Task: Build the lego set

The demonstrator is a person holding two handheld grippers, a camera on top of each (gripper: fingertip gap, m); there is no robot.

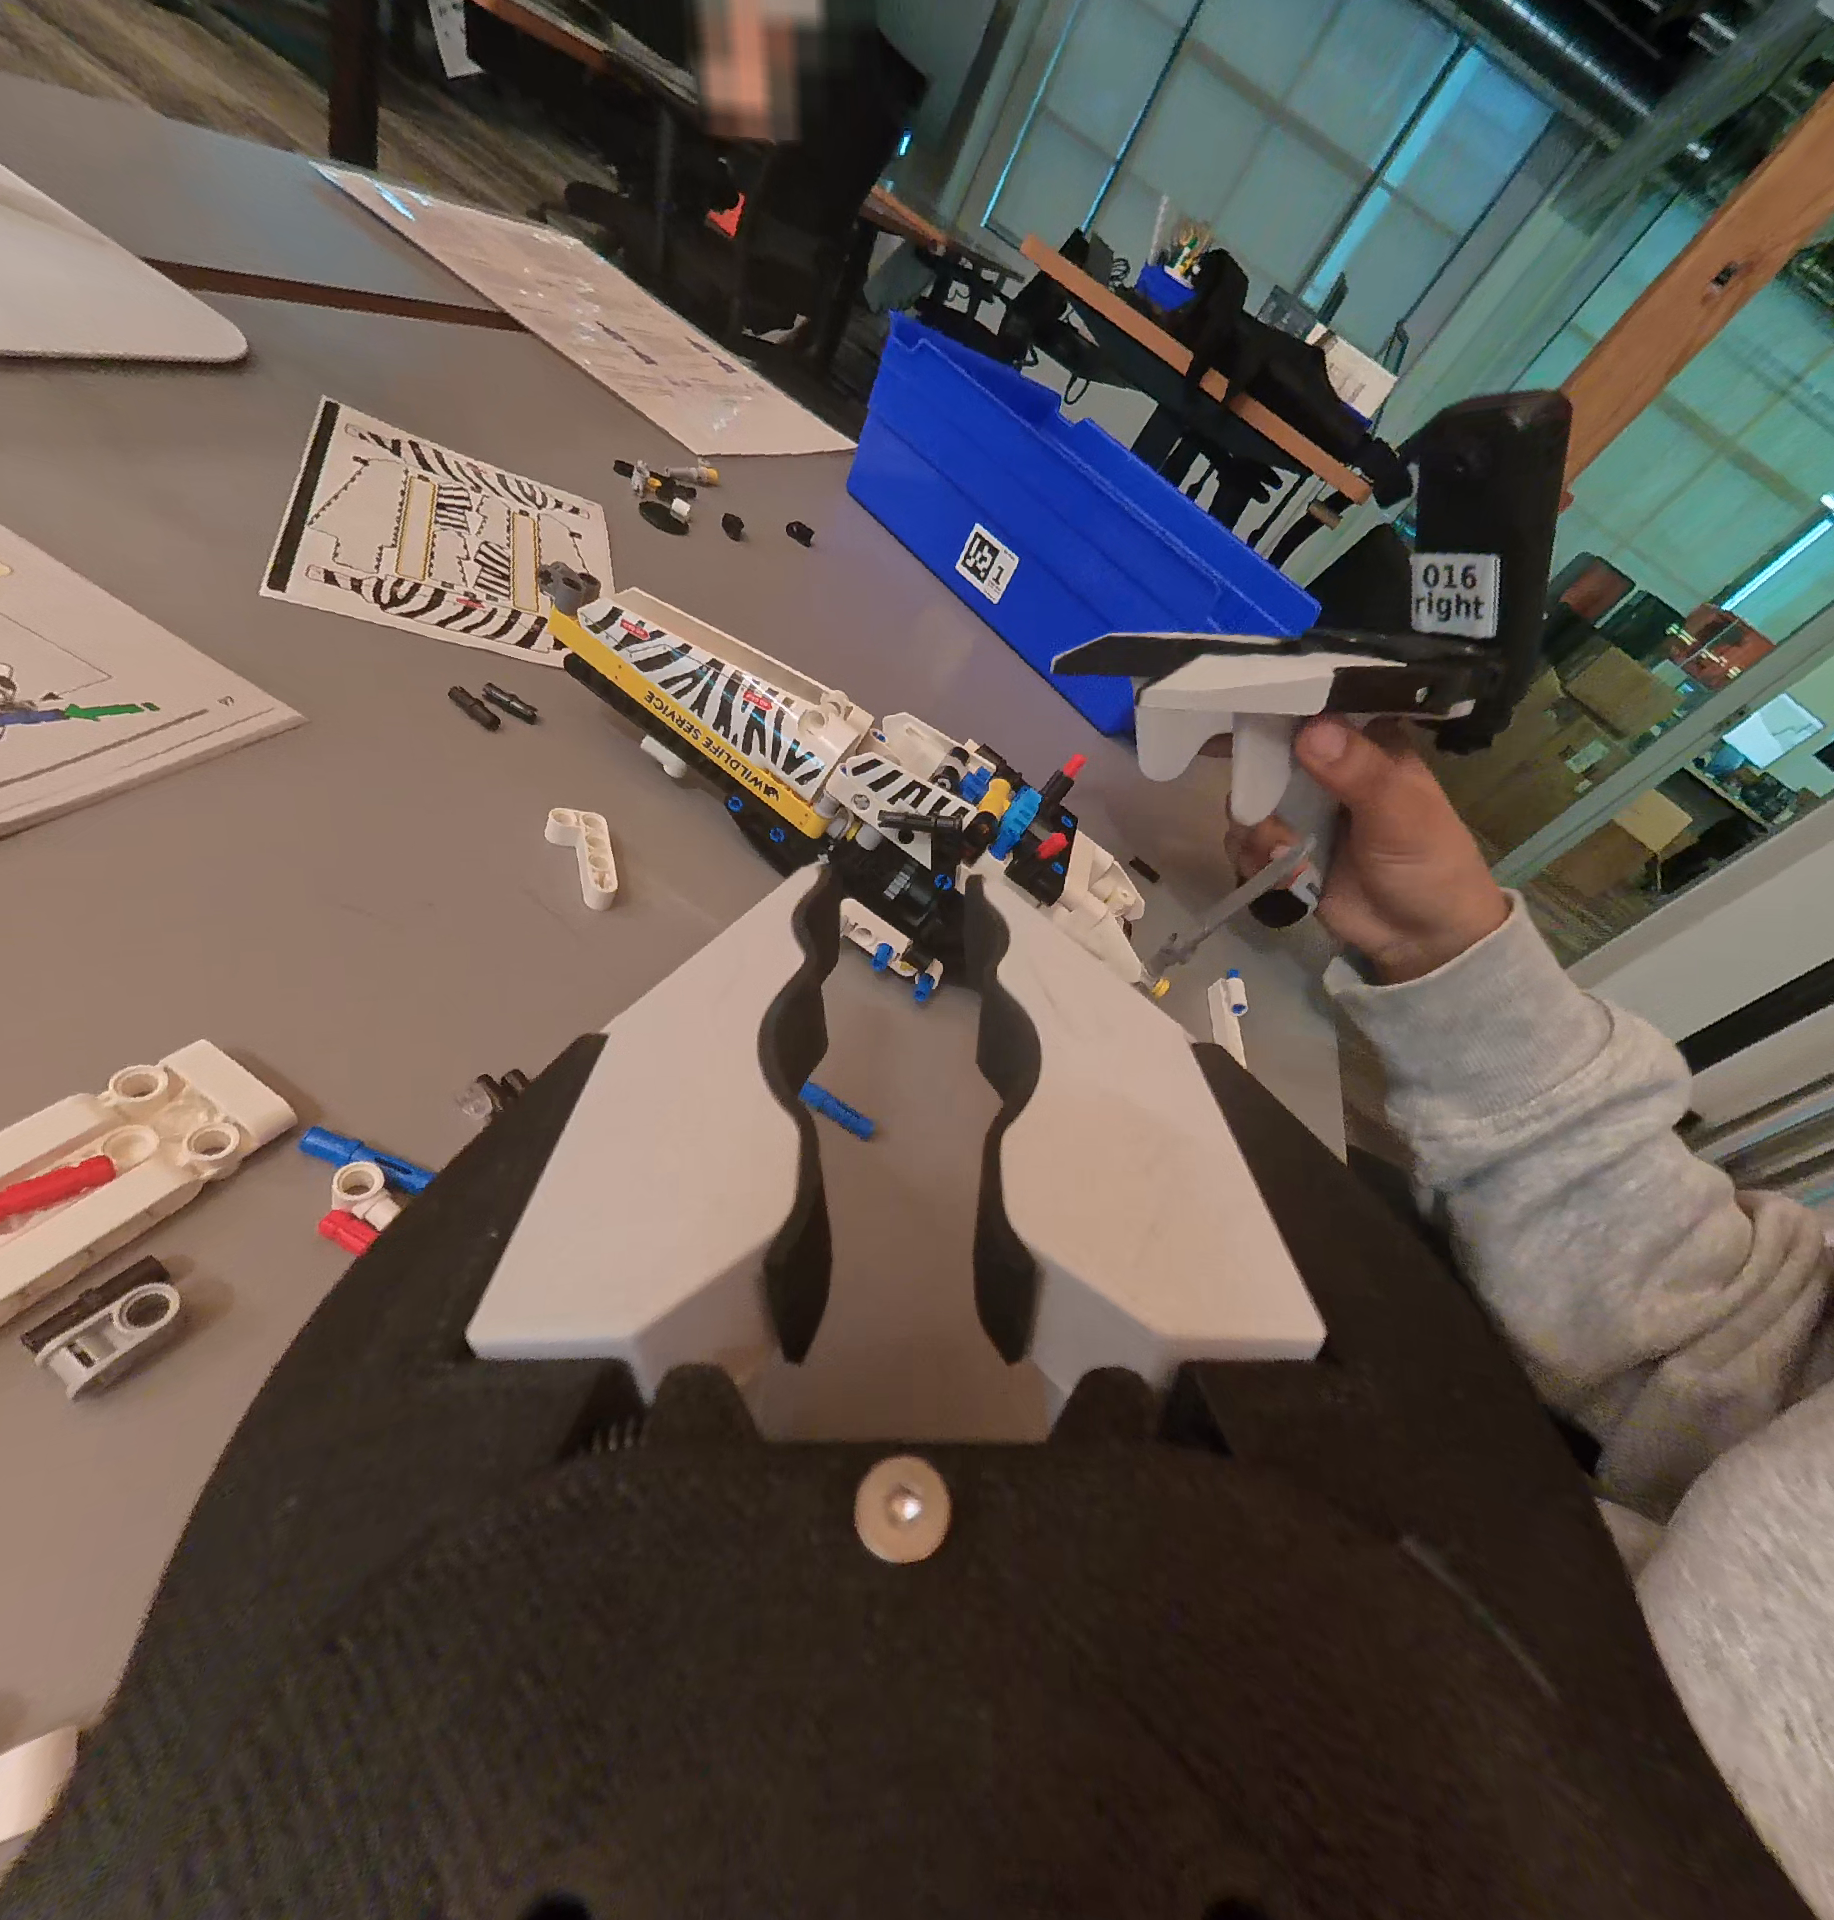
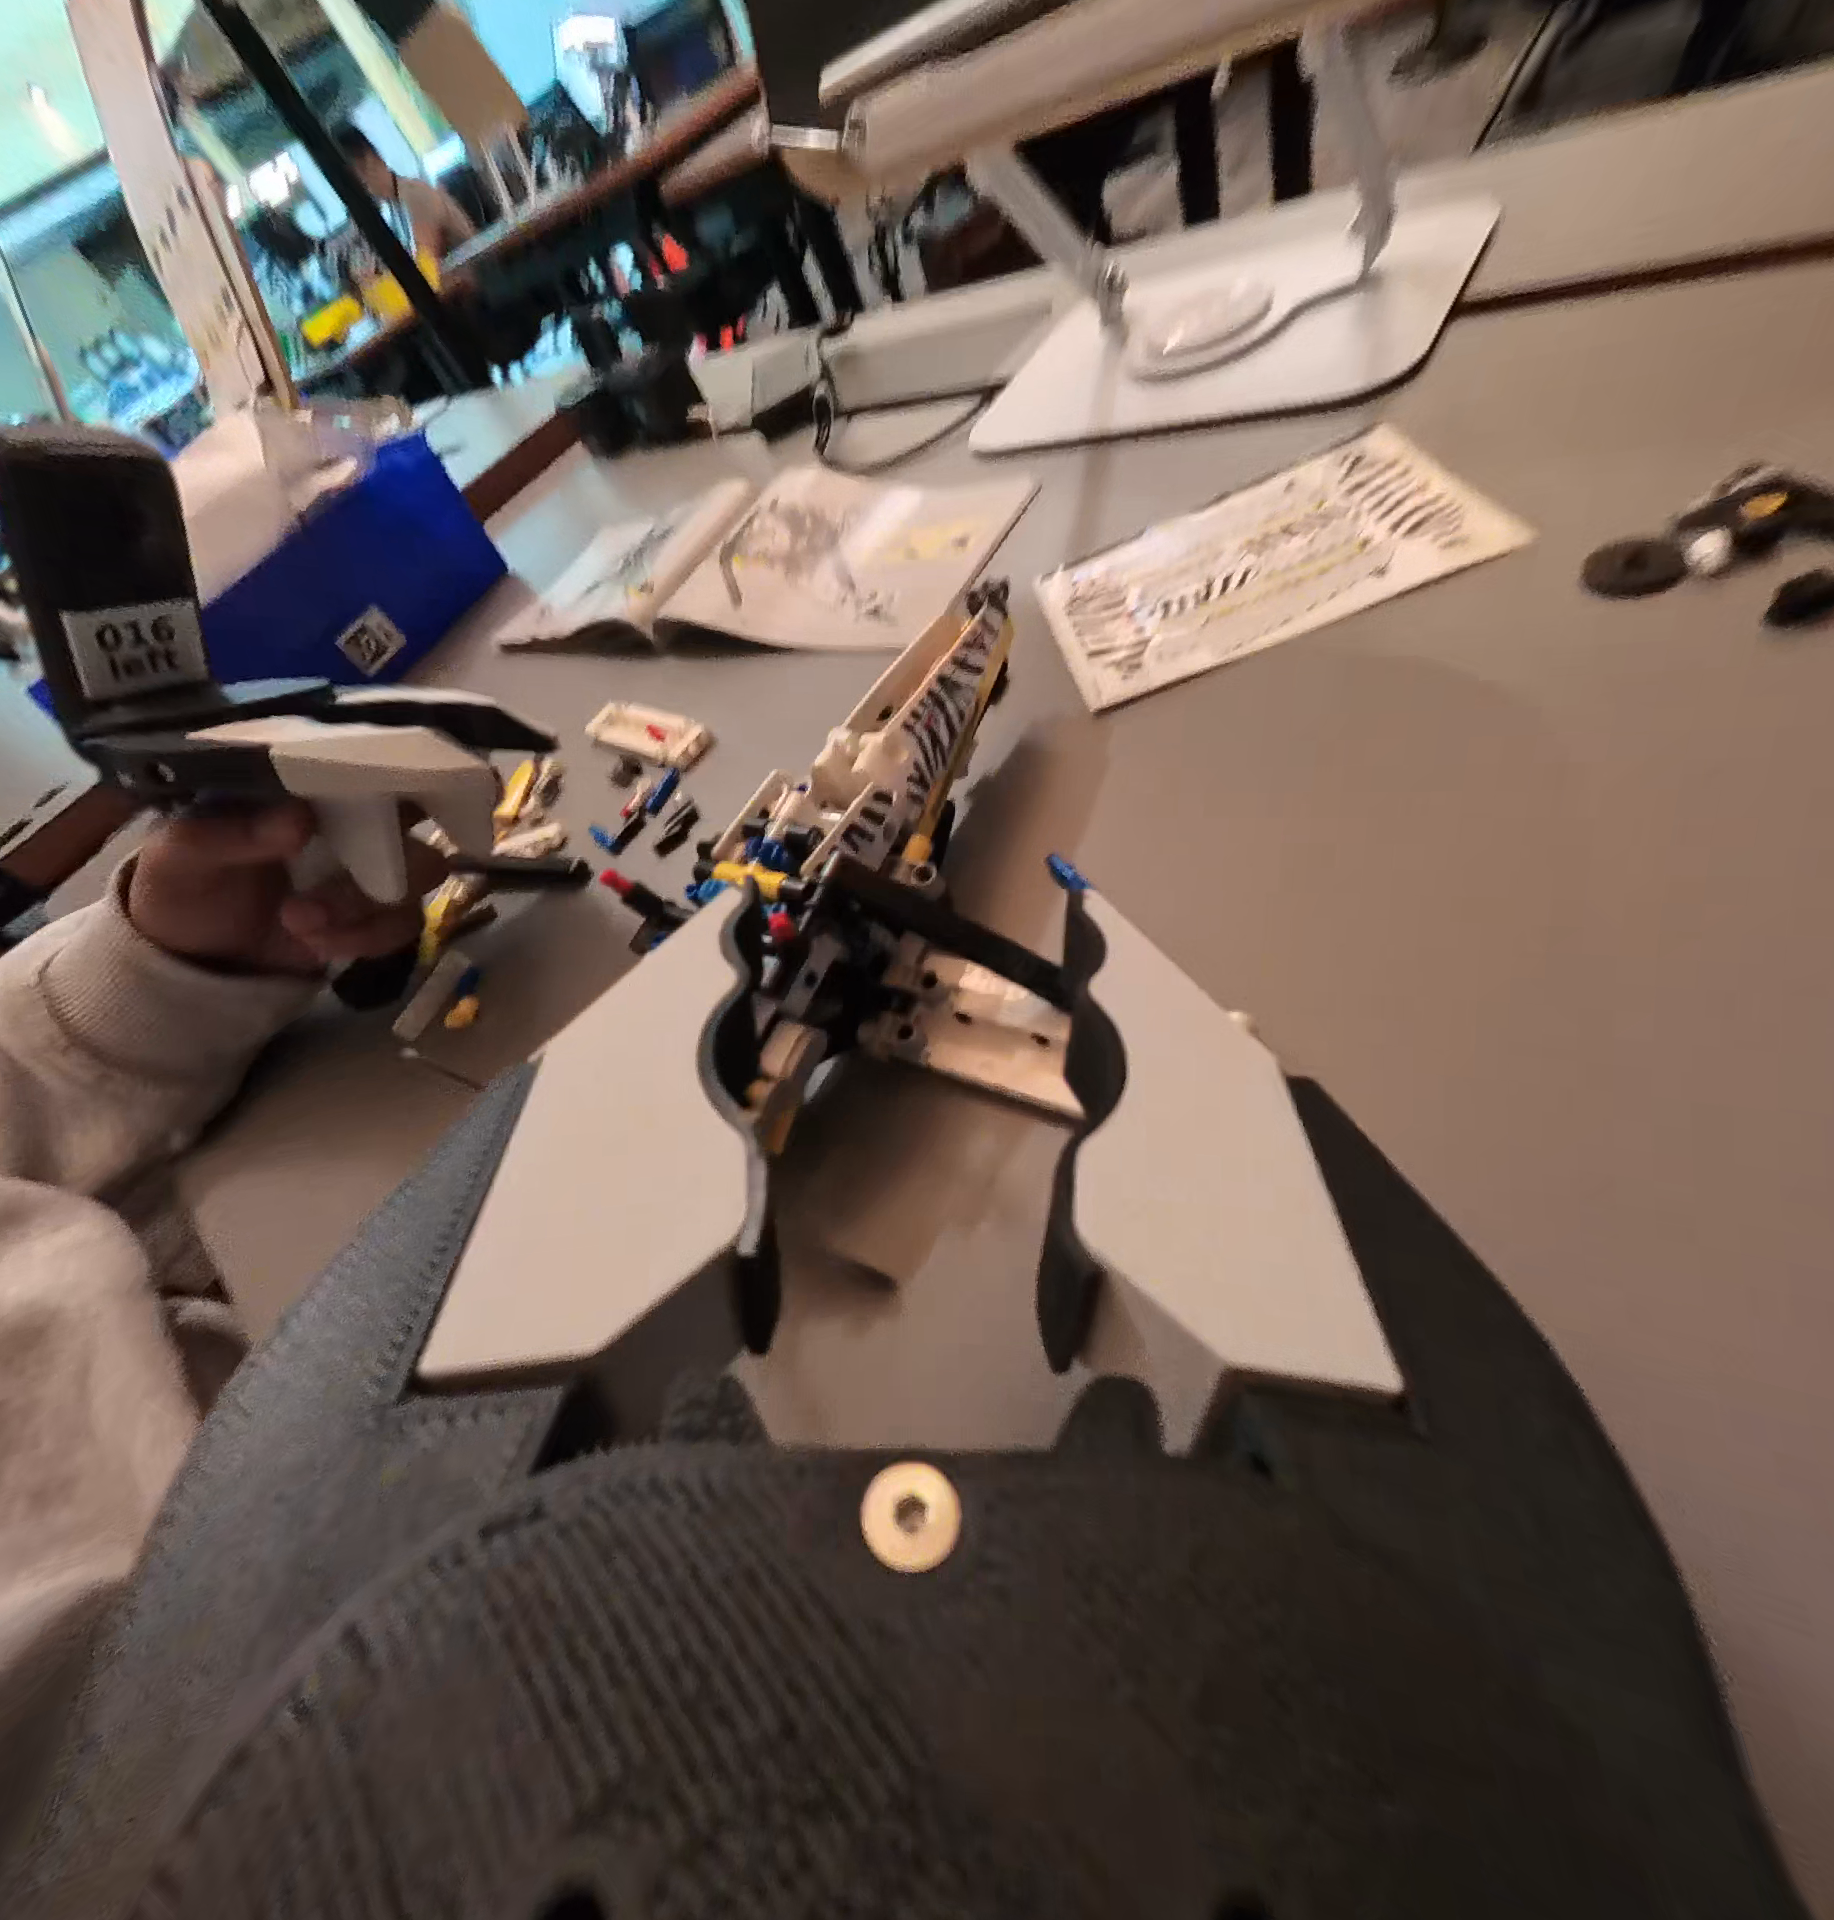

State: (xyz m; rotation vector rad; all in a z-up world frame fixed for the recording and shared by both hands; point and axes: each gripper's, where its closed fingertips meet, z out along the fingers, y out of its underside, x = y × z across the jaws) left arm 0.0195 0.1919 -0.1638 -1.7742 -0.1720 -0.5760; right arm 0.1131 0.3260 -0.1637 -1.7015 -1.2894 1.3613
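The partly built lego model [image 1: 726,717], white with zebra stripes and a yellow side, lies on the grey table; it also shows in the right wrist view [image 2: 892,769]. My left gripper [image 1: 897,894] is open and empty, raised just short of the model's black front end; it also shows in the right wrist view [image 2: 518,732]. My right gripper [image 2: 902,909] is open, and the model's front end shows between its fingers, untouched. In the left wrist view the right gripper [image 1: 1074,660] hovers above and right of the model.
Loose parts lie near the model: a white bent beam [image 1: 586,852], a white panel with a red pin [image 1: 113,1164], a blue pin [image 1: 835,1107], black pins [image 1: 492,707]. A sticker sheet [image 1: 435,530], an instruction booklet [image 1: 61,707], a blue bin [image 1: 1058,540] and a monitor stand [image 2: 1235,322] surround them.
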